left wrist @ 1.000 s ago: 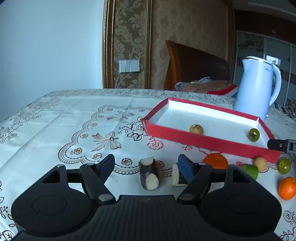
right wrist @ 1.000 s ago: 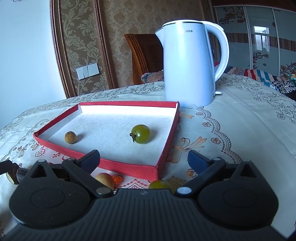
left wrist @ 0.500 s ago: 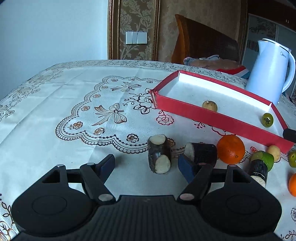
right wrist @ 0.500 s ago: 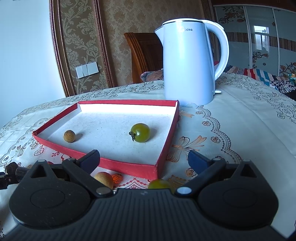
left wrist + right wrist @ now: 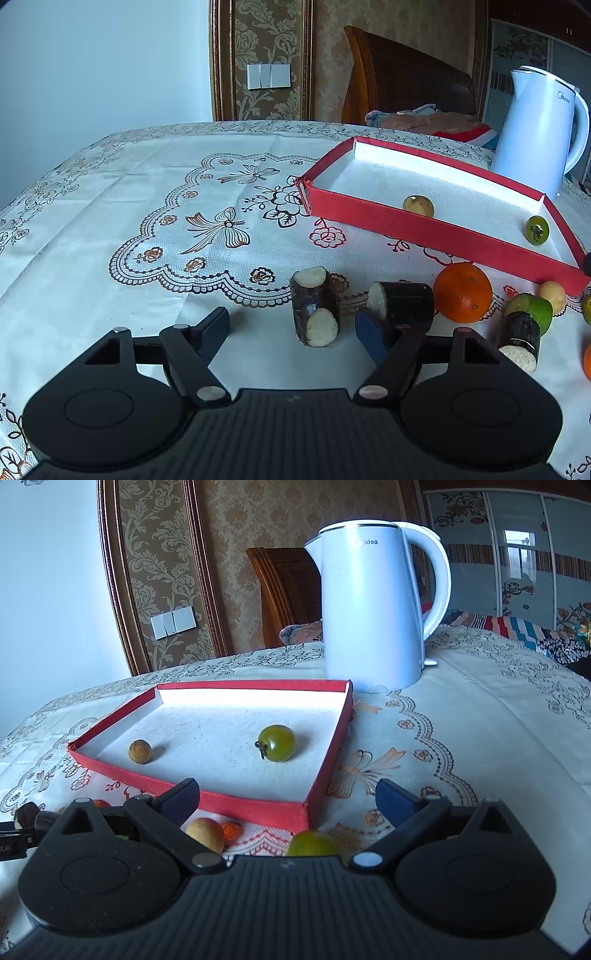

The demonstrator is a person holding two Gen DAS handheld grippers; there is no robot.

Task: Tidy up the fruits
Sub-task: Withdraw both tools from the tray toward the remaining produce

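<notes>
My left gripper (image 5: 291,328) is open, low over the tablecloth. A short dark sugarcane piece (image 5: 314,306) stands just ahead of the gap, untouched by either pad. A second cane piece (image 5: 402,301) lies behind the right finger, beside an orange (image 5: 463,291). Further right are a lime (image 5: 532,306), a third cane piece (image 5: 519,339) and a longan (image 5: 551,291). The red tray (image 5: 424,229) holds a longan (image 5: 418,205) and a green tomato (image 5: 536,229). My right gripper (image 5: 288,799) is open and empty before the tray's near rim (image 5: 240,805), with a longan (image 5: 205,834) and a green fruit (image 5: 314,843) under it.
A white kettle (image 5: 373,609) stands just behind the tray's far right corner. A wooden chair back (image 5: 406,77) with folded cloth rises beyond the table's far edge. Bare tablecloth (image 5: 147,221) spreads left of the tray.
The left gripper has tipped downward, so the cane pieces and the tray sit higher in its view and more fruit shows at the right. The right gripper has stayed put.
</notes>
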